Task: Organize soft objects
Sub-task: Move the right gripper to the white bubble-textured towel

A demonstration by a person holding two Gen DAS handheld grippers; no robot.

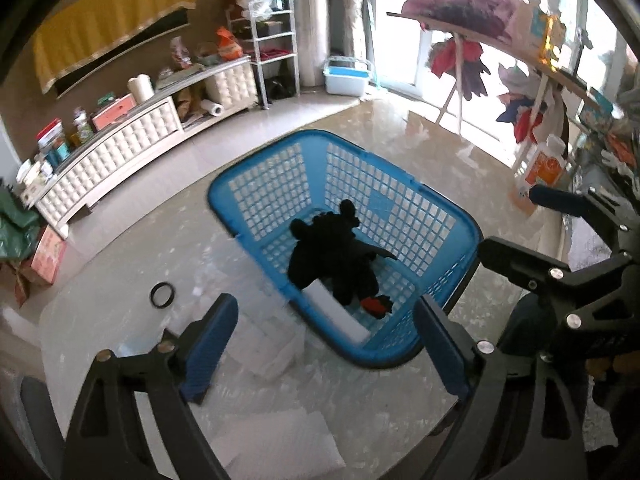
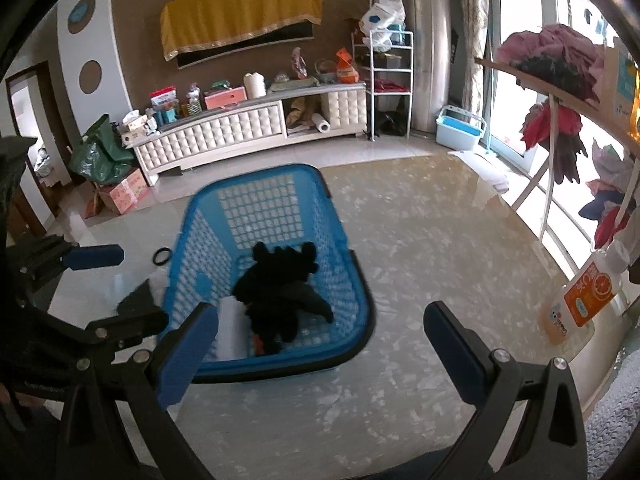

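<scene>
A blue plastic basket (image 1: 400, 208) stands on the glass table; it also shows in the right wrist view (image 2: 208, 216). Inside lie a black plush toy (image 1: 336, 260) with a red patch, and a white block (image 1: 340, 312). Both show in the right wrist view, the black plush toy (image 2: 280, 280) beside the white block (image 2: 232, 332). My left gripper (image 1: 326, 346) is open and empty, above the basket's near end. My right gripper (image 2: 320, 356) is open and empty, at the basket's near right corner. The right gripper shows at the left wrist view's right side (image 1: 516, 228).
A black ring (image 1: 163, 295) lies on the table left of the basket. A white foam sheet (image 1: 280, 440) lies near the front edge. An orange-labelled bottle (image 2: 580, 300) stands at the table's right edge. A drying rack with clothes (image 2: 560, 80) is behind it.
</scene>
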